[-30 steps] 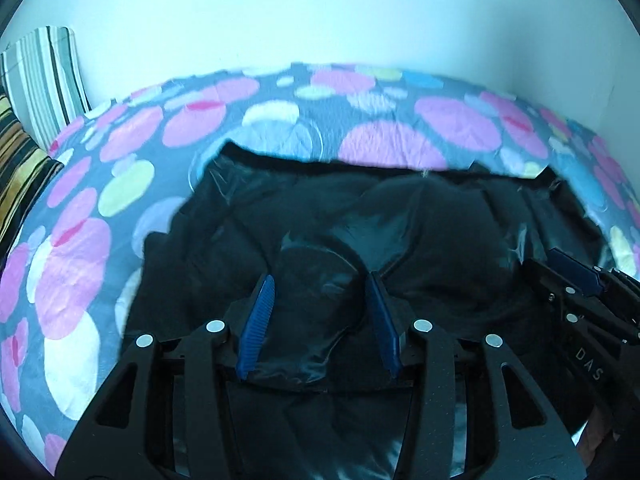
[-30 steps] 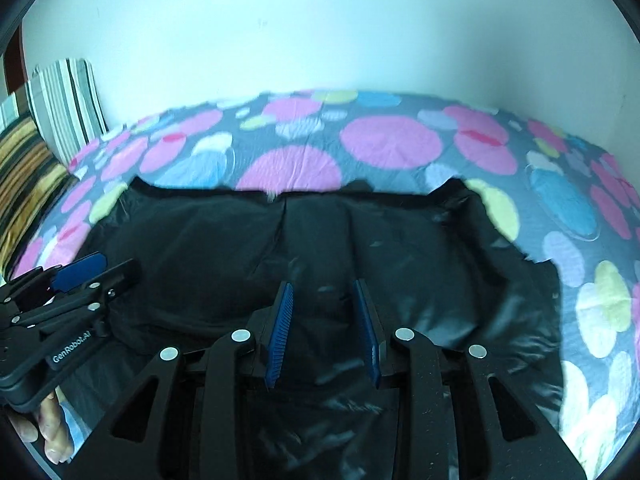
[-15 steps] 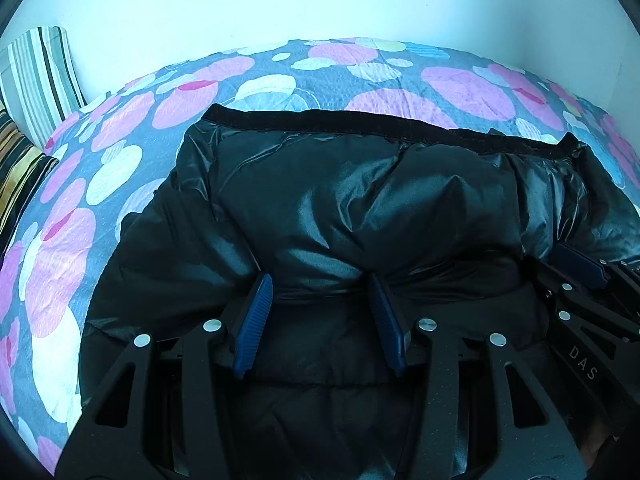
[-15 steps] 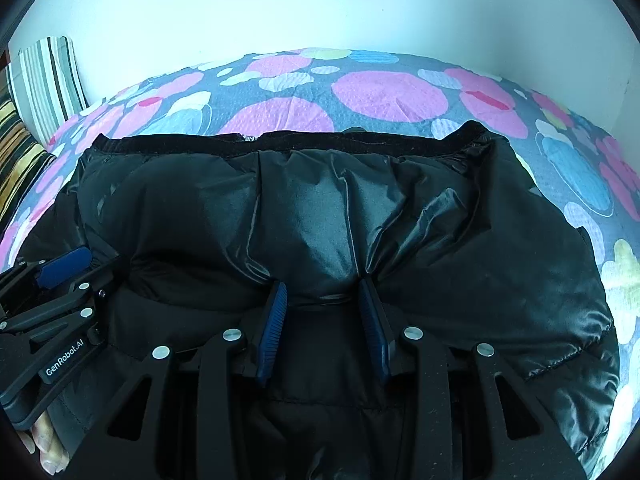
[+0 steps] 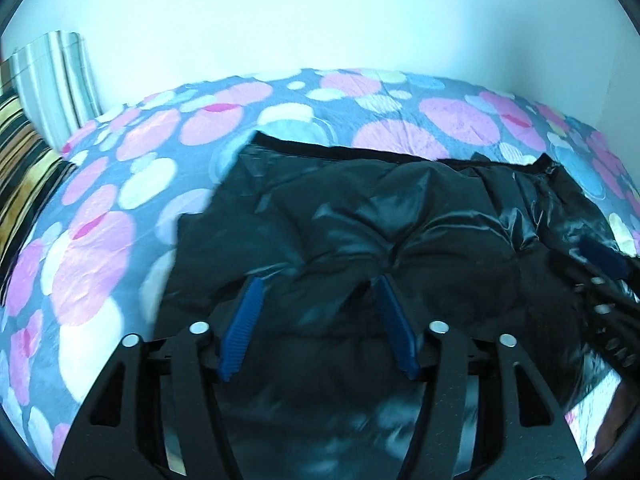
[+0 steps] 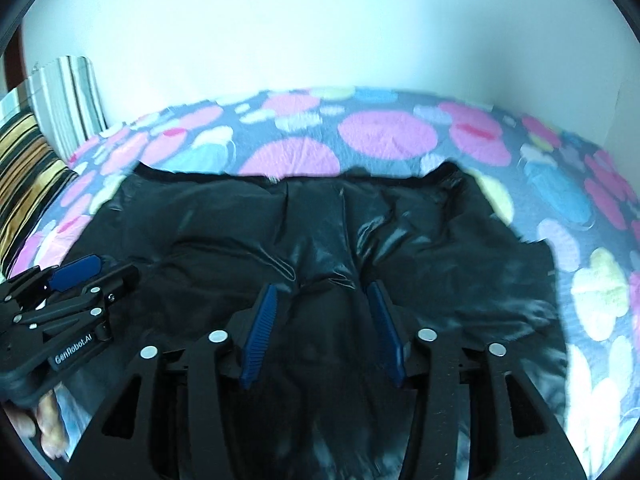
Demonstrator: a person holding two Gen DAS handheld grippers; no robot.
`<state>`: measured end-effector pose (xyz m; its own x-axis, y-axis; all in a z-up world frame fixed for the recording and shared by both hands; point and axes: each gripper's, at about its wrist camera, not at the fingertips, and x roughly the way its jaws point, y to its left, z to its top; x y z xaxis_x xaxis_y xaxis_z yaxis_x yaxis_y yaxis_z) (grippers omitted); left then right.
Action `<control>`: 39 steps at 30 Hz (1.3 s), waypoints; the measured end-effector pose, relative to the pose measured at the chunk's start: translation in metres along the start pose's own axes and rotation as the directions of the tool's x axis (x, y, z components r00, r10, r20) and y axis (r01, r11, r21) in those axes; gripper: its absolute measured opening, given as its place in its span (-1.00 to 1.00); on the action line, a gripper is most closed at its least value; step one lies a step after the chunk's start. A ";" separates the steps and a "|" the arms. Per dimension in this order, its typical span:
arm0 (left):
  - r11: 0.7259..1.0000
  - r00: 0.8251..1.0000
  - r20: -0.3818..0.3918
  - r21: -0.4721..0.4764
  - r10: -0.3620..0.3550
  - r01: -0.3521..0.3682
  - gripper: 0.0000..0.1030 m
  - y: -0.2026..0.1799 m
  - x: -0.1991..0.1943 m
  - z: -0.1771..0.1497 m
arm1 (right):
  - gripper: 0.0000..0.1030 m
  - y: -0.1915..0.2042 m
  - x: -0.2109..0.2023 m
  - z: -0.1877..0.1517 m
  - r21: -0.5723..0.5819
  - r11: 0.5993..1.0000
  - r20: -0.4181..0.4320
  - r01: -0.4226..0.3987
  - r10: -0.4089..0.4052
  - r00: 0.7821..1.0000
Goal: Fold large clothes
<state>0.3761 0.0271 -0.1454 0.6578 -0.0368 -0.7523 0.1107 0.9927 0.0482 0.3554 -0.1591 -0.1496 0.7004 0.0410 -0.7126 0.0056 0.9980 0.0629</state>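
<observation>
White wall (image 5: 320, 20) behind, bed (image 5: 100, 248) with a dotted sheet filled both views. Left gripper (image 5: 318, 280) jaws stood apart, had just been opening; a puffed fold of the black jacket (image 5: 400, 220) sat between the blue pads (image 5: 244, 320), pads not pressing it. Right gripper (image 6: 322, 286) jaws likewise apart, just been opening, a jacket ridge between its pads (image 6: 260, 336), no clear squeeze. Jacket lay spread on the bed's near half, shiny, wrinkled, its dark trimmed edge toward the wall. Right gripper showed at the jacket's right edge in the left view, blurred. Left gripper showed at the jacket's left edge in the right view, fingers of a hand (image 6: 48, 428) below it. Striped pillows (image 6: 44, 140) stood beside the bed's left end, against the wall.
</observation>
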 end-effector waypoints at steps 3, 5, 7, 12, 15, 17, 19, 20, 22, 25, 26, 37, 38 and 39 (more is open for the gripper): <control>0.999 1.000 0.019 -0.043 0.019 -0.018 0.36 0.020 -0.017 -0.008 | 0.06 -0.010 -0.026 -0.006 0.000 1.000 0.039 0.003 -0.003 0.999; 0.996 0.999 0.026 -0.080 0.028 -0.026 0.41 0.037 -0.027 -0.016 | 0.12 -0.022 -0.043 -0.012 0.018 1.000 0.058 0.014 -0.015 0.998; 0.993 0.999 0.027 -0.111 0.033 -0.030 0.46 0.053 -0.035 -0.023 | 0.17 -0.034 -0.054 -0.017 0.037 0.999 0.072 0.032 -0.035 0.997; 0.987 1.000 0.020 -0.162 0.019 -0.016 0.59 0.084 -0.045 -0.043 | 0.32 -0.071 -0.075 -0.037 0.099 0.992 0.063 0.075 -0.081 0.995; 0.984 1.000 0.000 -0.180 -0.004 0.004 0.64 0.093 -0.043 -0.054 | 0.37 -0.087 -0.080 -0.051 0.132 0.987 0.048 0.094 -0.101 0.994; 0.982 1.000 -0.008 -0.186 -0.015 0.014 0.67 0.096 -0.041 -0.062 | 0.37 -0.095 -0.079 -0.061 0.147 0.984 0.028 0.099 -0.105 0.994; 0.983 1.000 -0.015 -0.183 -0.024 0.020 0.68 0.096 -0.039 -0.068 | 0.38 -0.098 -0.076 -0.069 0.152 0.983 0.011 0.103 -0.106 0.994; 0.983 0.999 -0.017 -0.181 -0.030 0.026 0.69 0.095 -0.037 -0.070 | 0.38 -0.100 -0.074 -0.073 0.155 0.983 0.004 0.102 -0.104 0.995; 0.982 0.999 -0.017 -0.186 -0.039 0.035 0.72 0.095 -0.034 -0.072 | 0.38 -0.102 -0.068 -0.077 0.167 0.981 -0.009 0.095 -0.095 0.995; 0.977 0.998 -0.022 -0.203 -0.066 0.060 0.74 0.096 -0.028 -0.072 | 0.38 -0.104 -0.065 -0.078 0.187 0.979 -0.007 0.084 -0.084 0.996; 0.976 0.997 -0.024 -0.206 -0.074 0.067 0.74 0.095 -0.027 -0.071 | 0.38 -0.105 -0.065 -0.076 0.192 0.978 -0.006 0.079 -0.079 0.997; 0.977 0.991 -0.099 -0.200 -0.093 0.071 0.77 0.085 0.002 -0.071 | 0.52 -0.109 -0.041 -0.075 0.214 0.973 -0.062 0.086 -0.074 0.995; 0.975 0.990 -0.103 -0.209 -0.100 0.077 0.76 0.085 0.004 -0.072 | 0.52 -0.111 -0.039 -0.077 0.222 0.972 -0.069 0.081 -0.068 0.995; 0.972 0.988 -0.107 -0.218 -0.115 0.090 0.64 0.085 0.006 -0.073 | 0.52 -0.113 -0.034 -0.079 0.238 0.969 -0.079 0.072 -0.054 0.995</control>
<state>0.3351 0.1194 -0.1932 0.5572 -0.1384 -0.8188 0.0040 0.9864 -0.1641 0.2745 -0.2693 -0.1876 0.6405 -0.0093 -0.7679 0.2257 0.9580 0.1766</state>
